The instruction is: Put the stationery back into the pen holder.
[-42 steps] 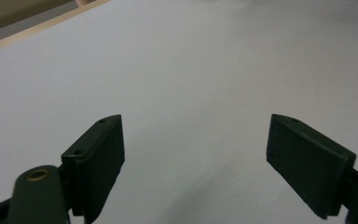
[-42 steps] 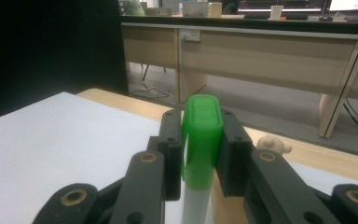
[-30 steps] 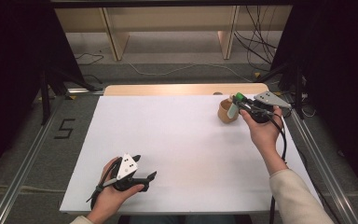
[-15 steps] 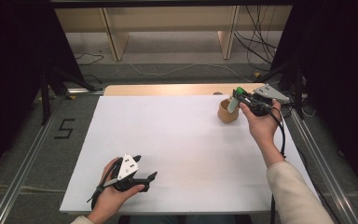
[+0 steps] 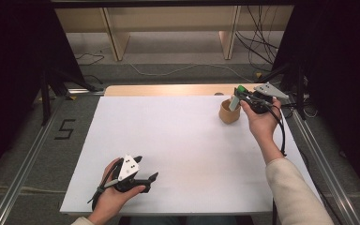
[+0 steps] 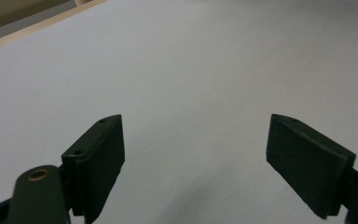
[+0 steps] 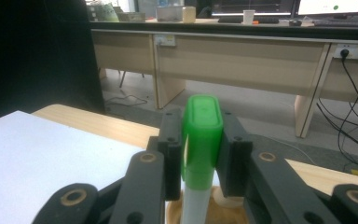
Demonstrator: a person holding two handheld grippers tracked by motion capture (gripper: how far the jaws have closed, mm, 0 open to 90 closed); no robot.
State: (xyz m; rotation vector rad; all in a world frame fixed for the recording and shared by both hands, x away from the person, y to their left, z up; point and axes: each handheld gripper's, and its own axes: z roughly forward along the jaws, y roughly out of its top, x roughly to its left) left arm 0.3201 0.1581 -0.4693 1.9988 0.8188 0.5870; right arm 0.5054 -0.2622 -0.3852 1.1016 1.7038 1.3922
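Right claw (image 5: 238, 97) at far right of white tabletop (image 5: 183, 140), jaws clamped on green cap of marker (image 7: 200, 140). Marker upright, white barrel pointing down just above small tan cup (image 5: 228, 112). Left claw (image 5: 146, 174) low near front edge of tabletop, jaws spread wide apart, nothing between them, well apart from cup.

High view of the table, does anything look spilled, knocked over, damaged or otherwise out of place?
Nothing stands out. The white tabletop shows no spill, the small round tan cup stands upright near its far right corner, and the right tongs grip a green-capped white marker over it. The left tongs rest open near the front edge.
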